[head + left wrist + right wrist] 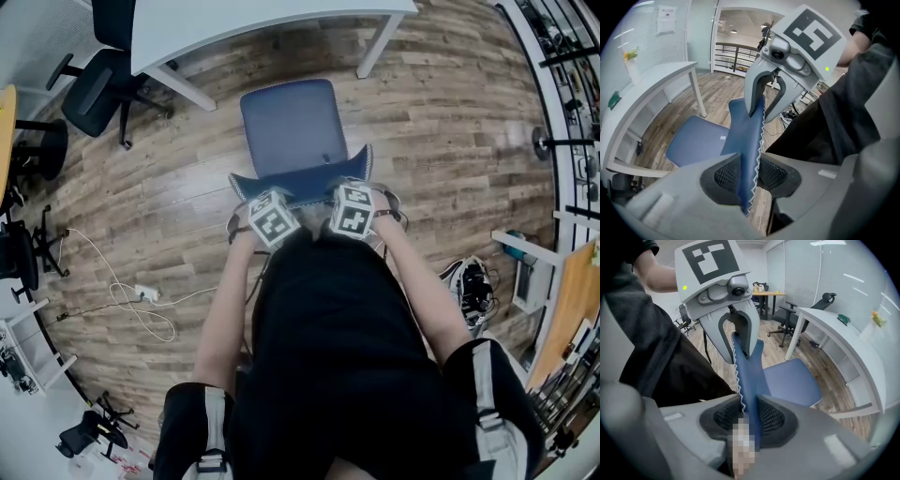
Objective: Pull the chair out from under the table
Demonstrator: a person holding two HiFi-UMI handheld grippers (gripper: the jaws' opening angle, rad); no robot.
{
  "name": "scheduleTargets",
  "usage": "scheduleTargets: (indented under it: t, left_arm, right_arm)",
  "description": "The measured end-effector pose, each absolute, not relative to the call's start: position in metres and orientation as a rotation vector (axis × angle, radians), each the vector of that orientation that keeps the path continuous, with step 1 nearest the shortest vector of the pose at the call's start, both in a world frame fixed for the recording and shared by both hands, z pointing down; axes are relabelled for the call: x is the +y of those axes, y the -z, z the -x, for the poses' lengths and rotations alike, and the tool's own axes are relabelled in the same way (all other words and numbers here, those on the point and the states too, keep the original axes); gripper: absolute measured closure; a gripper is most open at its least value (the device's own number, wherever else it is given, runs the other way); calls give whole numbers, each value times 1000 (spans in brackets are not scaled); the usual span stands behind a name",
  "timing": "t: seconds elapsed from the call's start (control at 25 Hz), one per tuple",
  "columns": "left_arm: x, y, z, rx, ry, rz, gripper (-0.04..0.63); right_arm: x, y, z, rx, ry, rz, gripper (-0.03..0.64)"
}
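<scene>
Clamping the blue fabric office chair [291, 131] by its backrest top, left gripper [749, 174] and right gripper [751, 417] show contact in their own views; head view adds open wooden floor [450, 131], white table [244, 23] just beyond.

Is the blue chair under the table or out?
Out. The whole blue seat shows on the floor, clear of the white table; left gripper and right gripper clamp its backrest.

Table [234, 23] ahead, chair [286, 131] btwn it & person [337, 356]; cable [141, 302] on floor [187, 216] left.
</scene>
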State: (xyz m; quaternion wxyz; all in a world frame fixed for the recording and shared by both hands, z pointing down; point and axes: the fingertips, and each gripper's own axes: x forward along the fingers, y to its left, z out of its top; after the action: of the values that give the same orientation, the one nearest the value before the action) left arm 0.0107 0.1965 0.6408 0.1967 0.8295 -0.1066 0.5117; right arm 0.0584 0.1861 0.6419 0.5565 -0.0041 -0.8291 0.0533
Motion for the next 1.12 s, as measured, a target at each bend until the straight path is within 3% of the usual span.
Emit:
scheduleTargets:
  t: [0.72,0.96,1.12]
  left_arm:
    - [179,-640,-7,-351,-1414,-2380,463]
    - [174,-651,-3,-509,-1470,-2456,402]
    - [173,-652,-3,-579,-1517,-2475,399]
  right_arm:
    - [170,-644,-57,-1965,-81,-31,503]
    - [172,-640,-56,-2019,19,-99,497]
    - [170,-639,-56,-2038,88,-151,495]
